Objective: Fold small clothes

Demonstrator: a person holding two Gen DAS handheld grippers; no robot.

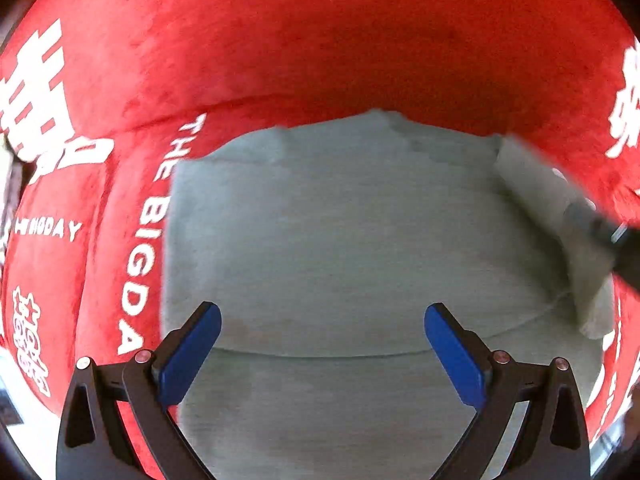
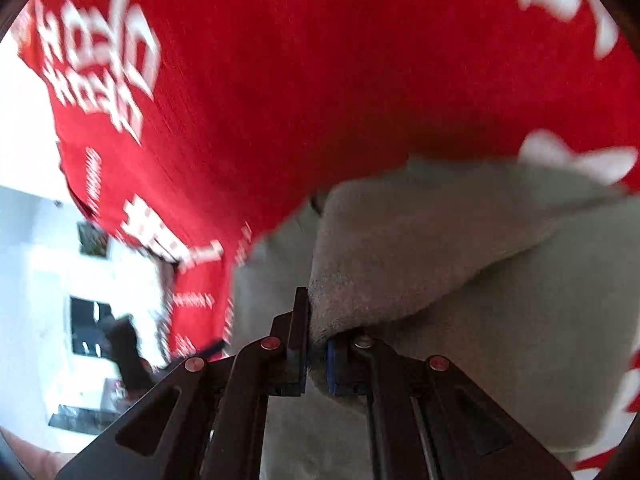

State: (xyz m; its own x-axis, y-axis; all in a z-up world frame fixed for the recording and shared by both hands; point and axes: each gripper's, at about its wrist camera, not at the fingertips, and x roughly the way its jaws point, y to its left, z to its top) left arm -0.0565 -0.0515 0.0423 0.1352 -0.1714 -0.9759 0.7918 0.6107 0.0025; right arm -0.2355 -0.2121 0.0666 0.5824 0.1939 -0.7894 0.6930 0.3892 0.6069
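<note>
While grey garment (image 1: pixel 340 240) lies flat on red printed blanket (image 1: pixel 280 40), looks soft, light, limp; best gripped at hems. Right claw (image 2: pixel 316 356) clenched on lifted edge; left claw (image 1: pixel 322 356) spread, hovering above.

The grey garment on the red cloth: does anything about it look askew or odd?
Nothing looks damaged. The grey garment lies flat on the red cloth, except its right edge, lifted and folded over by the right gripper.

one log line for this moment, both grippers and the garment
left hand-held gripper: open above grey garment | right hand-held gripper: shut on grey garment edge, lifted | surface: red printed cloth
</note>
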